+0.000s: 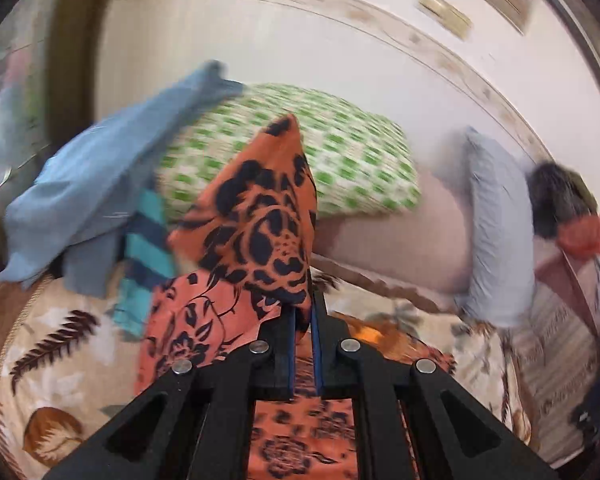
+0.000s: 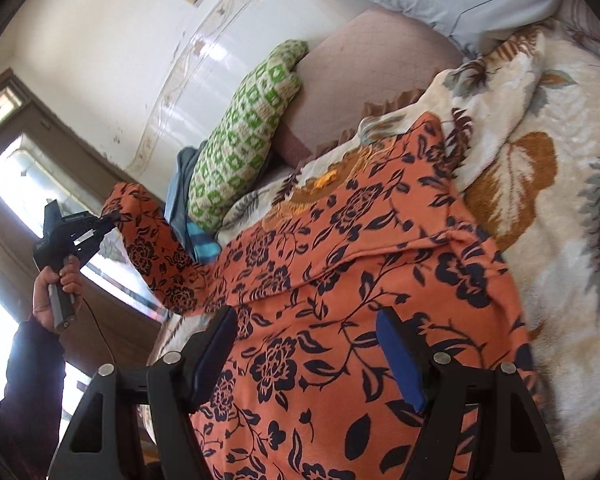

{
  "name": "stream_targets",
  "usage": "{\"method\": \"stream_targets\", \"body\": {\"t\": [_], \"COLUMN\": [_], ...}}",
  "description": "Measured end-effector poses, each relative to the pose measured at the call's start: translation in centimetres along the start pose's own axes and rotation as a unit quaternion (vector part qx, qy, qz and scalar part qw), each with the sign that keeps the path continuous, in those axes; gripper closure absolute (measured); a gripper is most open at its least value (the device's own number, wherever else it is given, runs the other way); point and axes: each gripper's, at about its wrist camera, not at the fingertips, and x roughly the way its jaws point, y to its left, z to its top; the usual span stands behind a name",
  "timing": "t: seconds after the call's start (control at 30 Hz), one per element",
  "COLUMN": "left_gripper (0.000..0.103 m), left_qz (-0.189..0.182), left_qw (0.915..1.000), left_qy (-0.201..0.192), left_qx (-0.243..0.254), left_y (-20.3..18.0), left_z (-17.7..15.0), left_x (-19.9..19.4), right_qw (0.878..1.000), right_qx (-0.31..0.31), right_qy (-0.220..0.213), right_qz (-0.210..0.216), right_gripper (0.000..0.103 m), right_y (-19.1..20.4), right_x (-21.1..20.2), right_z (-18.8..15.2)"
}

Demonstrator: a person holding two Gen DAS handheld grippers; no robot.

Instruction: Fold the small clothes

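An orange garment with dark floral print (image 2: 340, 264) lies spread on the bed blanket. My left gripper (image 1: 303, 312) is shut on one end of the orange garment (image 1: 260, 220) and holds it lifted above the bed; the cloth stands up in front of the camera. In the right wrist view the left gripper (image 2: 110, 216) shows at the far left, gripping the raised sleeve end. My right gripper (image 2: 308, 344) is open, its blue-padded fingers (image 2: 400, 356) spread just above the garment's body, holding nothing.
A green-and-white patterned pillow (image 1: 300, 152), a pink cushion (image 2: 364, 64) and a grey-blue pillow (image 1: 496, 232) lie along the wall. Blue cloth (image 1: 84, 192) and a teal striped garment (image 1: 146, 256) lie at the left. The leaf-print blanket (image 2: 560, 240) covers the bed. More clothes (image 1: 572, 216) lie at the right.
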Motion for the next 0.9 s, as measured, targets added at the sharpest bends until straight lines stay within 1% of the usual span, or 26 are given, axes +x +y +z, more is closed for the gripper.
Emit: {"method": "stream_targets", "body": {"t": [0.13, 0.23, 0.33, 0.4, 0.47, 0.57, 0.6, 0.63, 0.67, 0.7, 0.73, 0.77, 0.8, 0.83, 0.9], "left_gripper": [0.097, 0.097, 0.097, 0.097, 0.097, 0.096, 0.092, 0.087, 0.067, 0.046, 0.039, 0.032, 0.032, 0.032, 0.032], "left_qz": [-0.033, -0.047, -0.065, -0.068, -0.057, -0.032, -0.018, 0.004, 0.030, 0.063, 0.100, 0.139, 0.172, 0.194, 0.203], "left_qw": [0.9975, 0.9928, 0.9846, 0.9828, 0.9855, 0.9927, 0.9947, 0.9966, 0.9974, 0.9971, 0.9949, 0.9901, 0.9844, 0.9798, 0.9759], "left_qy": [0.028, 0.066, 0.116, 0.124, 0.113, 0.084, 0.073, 0.060, 0.048, 0.030, 0.008, -0.014, -0.025, -0.023, -0.011], "left_qx": [0.056, 0.089, 0.114, 0.119, 0.112, 0.080, 0.070, 0.057, 0.044, 0.030, 0.012, -0.009, -0.028, -0.044, -0.078], "left_y": [-8.2, -13.2, -16.6, -17.2, -15.9, -11.6, -9.8, -7.8, -5.9, -3.9, -1.8, 0.3, 2.3, 4.1, 7.3], "left_z": [-2.2, -5.4, -8.6, -9.8, -10.0, -10.2, -10.3, -10.6, -11.0, -11.5, -12.0, -12.7, -13.3, -13.9, -14.5], "left_x": [3.3, 6.9, 9.9, 10.4, 9.8, 7.5, 6.6, 5.7, 5.0, 4.3, 3.6, 3.0, 2.8, 3.0, 3.8], "right_qw": [0.999, 0.999, 0.997, 0.996, 0.993, 0.990, 0.990, 0.991, 0.992, 0.993, 0.993, 0.993, 0.994, 0.994, 0.995], "right_qx": [0.020, 0.030, 0.049, 0.071, 0.102, 0.134, 0.132, 0.126, 0.120, 0.115, 0.113, 0.112, 0.109, 0.106, 0.095], "right_qy": [-0.028, -0.043, -0.053, -0.059, -0.057, -0.038, -0.031, -0.026, -0.019, -0.010, -0.002, 0.006, 0.014, 0.021, 0.032], "right_qz": [0.003, -0.004, -0.012, -0.014, -0.003, 0.020, 0.024, 0.024, 0.024, 0.027, 0.030, 0.031, 0.027, 0.017, 0.010], "right_gripper": [0.029, 0.029, 0.029, 0.029, 0.029, 0.028, 0.028, 0.028, 0.028, 0.028, 0.028, 0.028, 0.028, 0.028, 0.027], "right_y": [-1.4, -2.6, -4.3, -5.5, -6.7, -7.6, -7.5, -7.2, -6.8, -6.4, -6.2, -6.0, -5.8, -5.5, -4.6], "right_x": [-2.4, -3.9, -5.2, -5.9, -6.3, -5.8, -5.5, -5.3, -5.0, -4.6, -4.2, -3.8, -3.4, -2.9, -1.8], "right_z": [1.1, 1.8, 2.5, 2.9, 3.1, 3.2, 3.2, 3.1, 3.0, 2.9, 2.6, 2.4, 2.1, 2.0, 2.2]}}
